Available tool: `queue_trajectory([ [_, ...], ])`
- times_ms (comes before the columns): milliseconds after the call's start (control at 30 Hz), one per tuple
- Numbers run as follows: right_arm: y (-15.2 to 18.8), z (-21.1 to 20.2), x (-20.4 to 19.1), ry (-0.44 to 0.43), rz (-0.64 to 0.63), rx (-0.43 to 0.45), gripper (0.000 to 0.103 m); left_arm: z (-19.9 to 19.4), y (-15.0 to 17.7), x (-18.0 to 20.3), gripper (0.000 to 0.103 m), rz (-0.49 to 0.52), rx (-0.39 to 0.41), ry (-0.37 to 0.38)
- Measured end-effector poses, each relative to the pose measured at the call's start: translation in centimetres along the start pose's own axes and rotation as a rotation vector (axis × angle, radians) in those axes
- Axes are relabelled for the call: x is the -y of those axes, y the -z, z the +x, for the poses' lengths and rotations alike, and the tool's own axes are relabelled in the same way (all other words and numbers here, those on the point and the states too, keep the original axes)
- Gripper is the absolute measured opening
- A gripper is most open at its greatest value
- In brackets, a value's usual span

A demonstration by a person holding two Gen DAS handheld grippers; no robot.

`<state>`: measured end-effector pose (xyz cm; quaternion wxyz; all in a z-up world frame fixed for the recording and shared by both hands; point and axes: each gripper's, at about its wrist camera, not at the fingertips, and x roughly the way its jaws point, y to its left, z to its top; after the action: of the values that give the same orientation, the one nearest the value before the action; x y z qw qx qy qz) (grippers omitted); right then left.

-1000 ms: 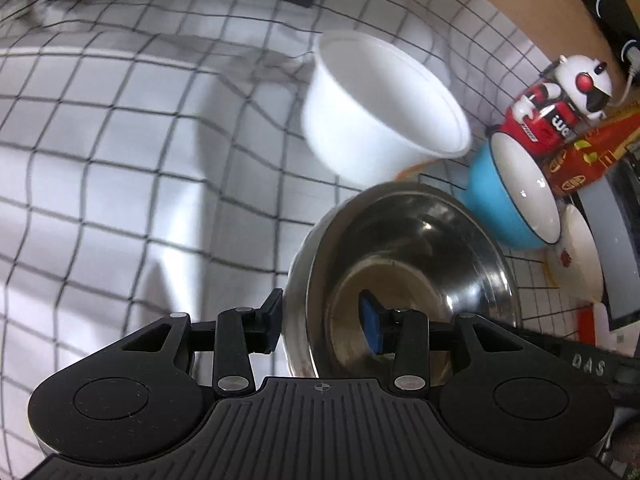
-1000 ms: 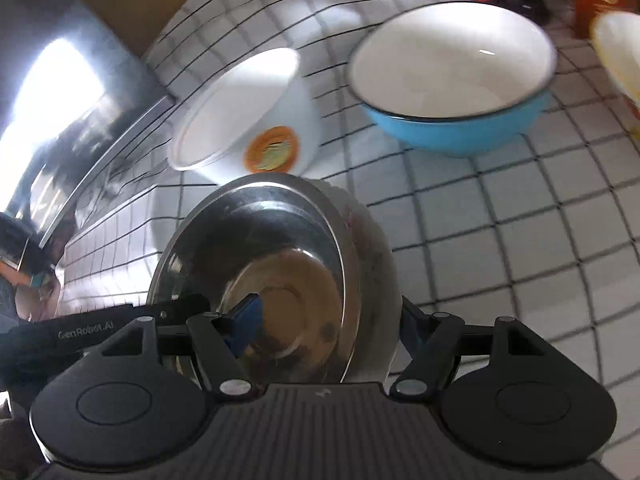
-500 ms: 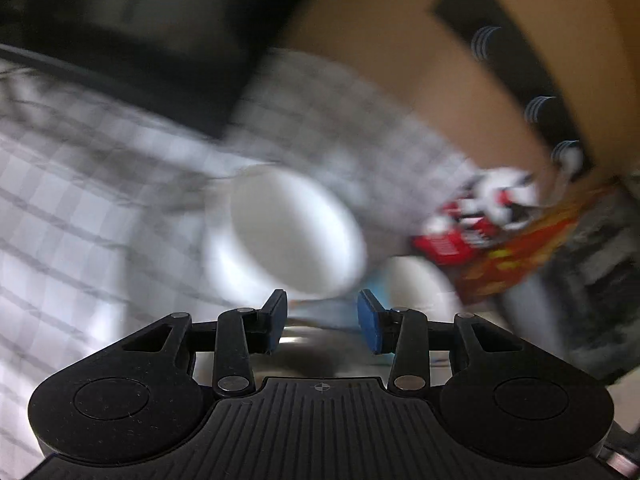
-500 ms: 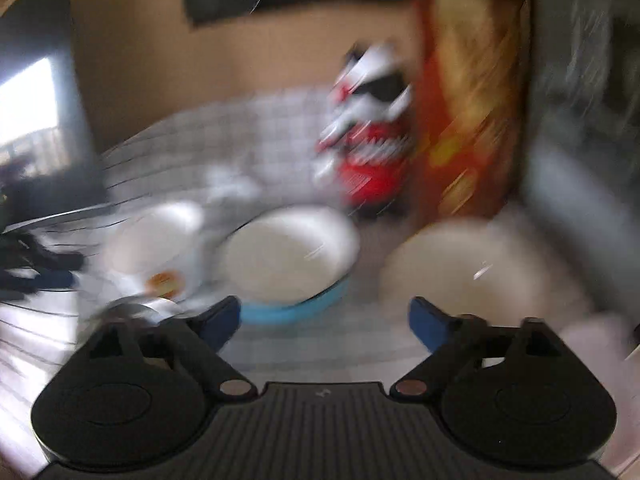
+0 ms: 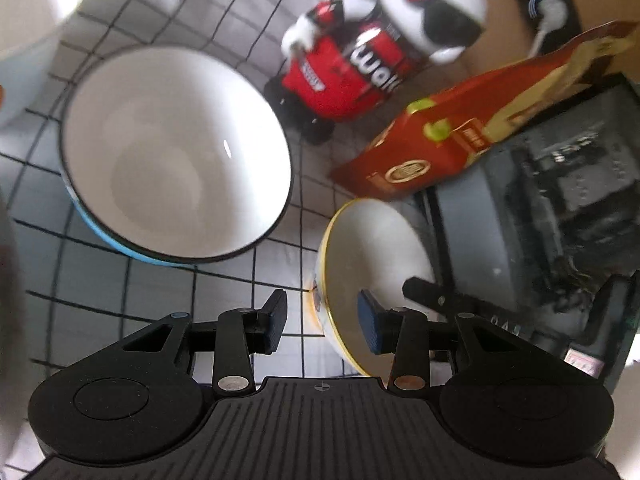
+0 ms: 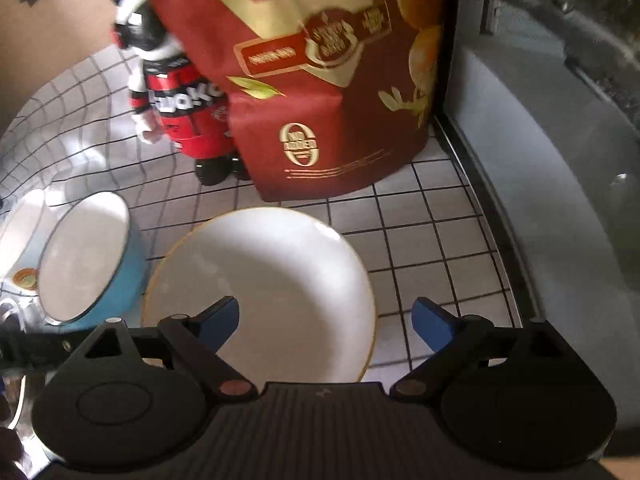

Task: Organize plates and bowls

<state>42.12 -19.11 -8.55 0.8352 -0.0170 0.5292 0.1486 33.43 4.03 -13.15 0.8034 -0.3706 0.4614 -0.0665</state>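
Note:
A white bowl with a gold rim (image 6: 272, 280) sits on the checked cloth in front of a red snack bag. My right gripper (image 6: 328, 320) hangs over the bowl's right side. Its jaws are closing, with the rim between them untouched: one finger over the inside, the other outside. My left gripper (image 5: 322, 322) is open and straddles the left rim of the same bowl (image 5: 372, 248) without pressing on it. A blue bowl with a white inside (image 5: 176, 152) (image 6: 84, 256) stands just left of it. A white cup (image 5: 28, 28) is further left.
The red snack bag (image 6: 328, 100) and a red, black and white toy figure (image 6: 176, 100) stand close behind the bowls. A dark grey appliance (image 6: 560, 168) borders the cloth on the right. A shiny steel edge (image 6: 10, 320) shows at the far left.
Both grippers let go of the steel bowl they were around and swung right, past the white cup and the blue bowl. They now flank the gold-rimmed bowl. The right jaws stand wider.

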Motion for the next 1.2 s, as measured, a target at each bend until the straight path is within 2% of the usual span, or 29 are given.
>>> queue_trajectory([
  [133, -1.2, 2.6, 0.6, 0.005, -0.017, -0.02, 0.063, 2.3, -0.1, 0.6, 0.043, -0.015, -0.007, -0.014],
  [200, -1.6, 3.7, 0.9, -0.007, -0.007, -0.038, 0.051, 2.9, 0.0, 1.1, 0.034, 0.007, 0.002, -0.012],
  [300, -1.9, 4.4, 1.5, -0.112, 0.029, -0.073, 0.051, 3.0, 0.4, 2.3, 0.034, 0.075, 0.001, -0.055],
  [367, -1.7, 4.1, 1.6, -0.133, 0.018, -0.069, 0.051, 2.6, 0.6, 2.8, 0.034, 0.106, -0.008, -0.088],
  [500, -1.0, 3.3, 1.3, -0.162, 0.002, -0.066, 0.051, 1.7, 1.2, 2.8, 0.032, 0.102, -0.059, -0.126],
  [733, 1.6, 0.9, -1.4, -0.276, -0.083, -0.105, 0.052, -2.9, 4.6, 0.9, 0.025, 0.133, -0.105, -0.196],
  [967, 5.0, -0.9, -6.4, -0.378, -0.216, -0.161, 0.058, -7.8, 6.7, -2.1, 0.025, 0.072, -0.104, -0.271],
  [1200, 6.7, -1.5, -8.8, -0.443, -0.248, -0.203, 0.059, -10.4, 7.3, -3.9, 0.025, 0.032, -0.076, -0.316],
])
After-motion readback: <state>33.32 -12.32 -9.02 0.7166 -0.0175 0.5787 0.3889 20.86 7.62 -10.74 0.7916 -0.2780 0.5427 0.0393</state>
